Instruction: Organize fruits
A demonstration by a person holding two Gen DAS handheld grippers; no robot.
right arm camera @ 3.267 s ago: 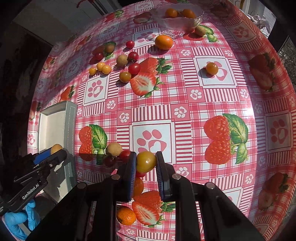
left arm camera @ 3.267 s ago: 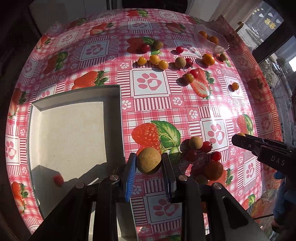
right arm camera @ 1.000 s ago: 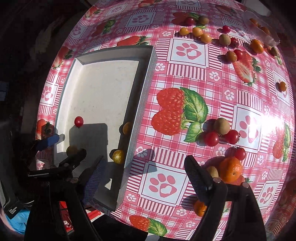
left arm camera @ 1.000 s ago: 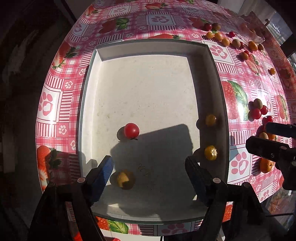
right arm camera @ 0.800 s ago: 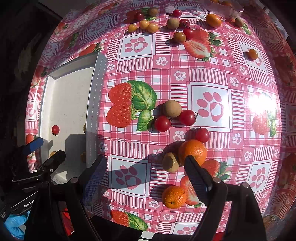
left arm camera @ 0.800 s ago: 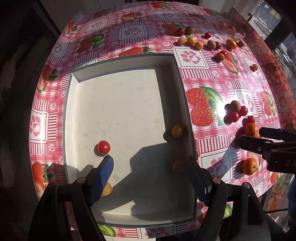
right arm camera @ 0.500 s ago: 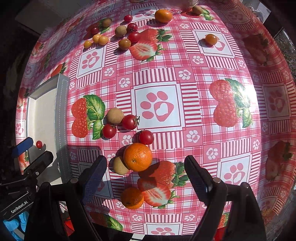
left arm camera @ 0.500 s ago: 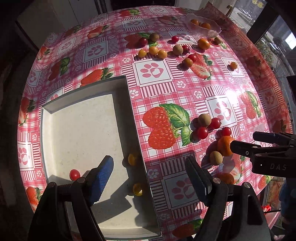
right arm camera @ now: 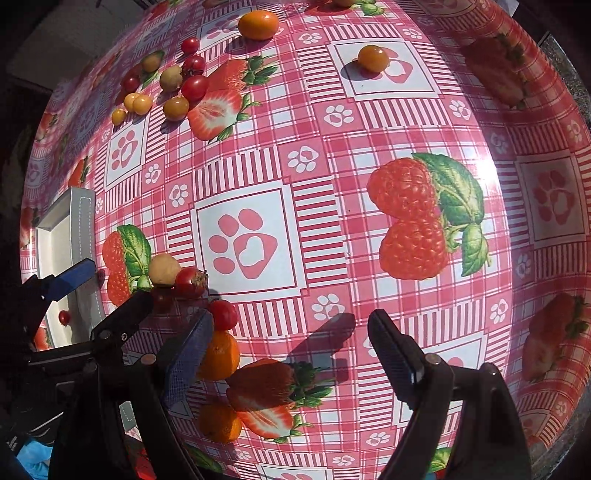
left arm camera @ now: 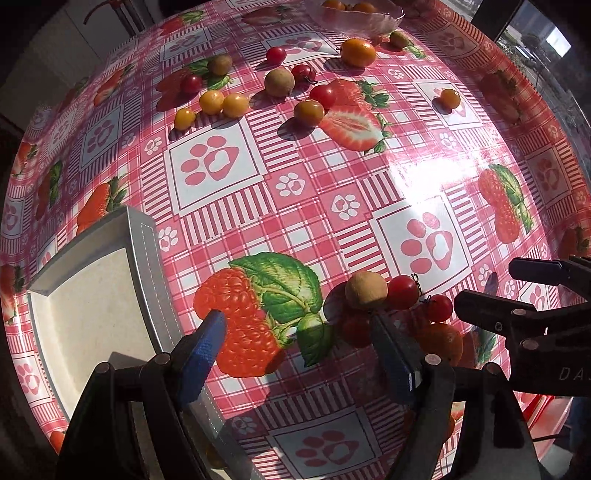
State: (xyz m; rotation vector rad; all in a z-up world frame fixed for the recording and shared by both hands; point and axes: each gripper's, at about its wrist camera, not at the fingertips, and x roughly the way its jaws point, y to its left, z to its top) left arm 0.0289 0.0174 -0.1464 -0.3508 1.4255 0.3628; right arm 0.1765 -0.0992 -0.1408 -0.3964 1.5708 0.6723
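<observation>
Since half a second ago both grippers have swung away from the tray (left arm camera: 92, 295) toward the fruit cluster; the tray now sits at the lower left of both views. Left gripper (left arm camera: 295, 339): jaws wide apart, empty, over the printed raspberry just right of the tray. Right gripper (right arm camera: 284, 347): jaws wide apart, empty, over bare cloth further right of the tray.

View differences: only the right wrist view shows inside the tray, one red cherry tomato (right arm camera: 64, 316) on its floor. That view also shows two oranges, one (right arm camera: 219, 356) touching the right gripper's left finger (right arm camera: 188, 354), the other (right arm camera: 221, 424) nearer the camera. The left wrist view shows just one orange (left arm camera: 441, 343), in shadow behind its own right finger. Only the left wrist view shows the glass bowl (left arm camera: 356, 14) at the far edge, with orange fruit in it.

Room: the surface (left arm camera: 332, 206) between the near cluster and the far group is open cloth, with sun glare to the right. The tray's right wall (left arm camera: 153, 280) lies close beside the left gripper's left finger.

Fruit, near to far from the tray: a tan round longan (left arm camera: 365, 290) touching a red tomato (left arm camera: 402, 291), another tomato (left arm camera: 437, 308) just beyond. Far group: yellow, red and tan small fruits scattered near a printed strawberry, a lone yellow-orange one (left arm camera: 450, 98) apart to the right.
</observation>
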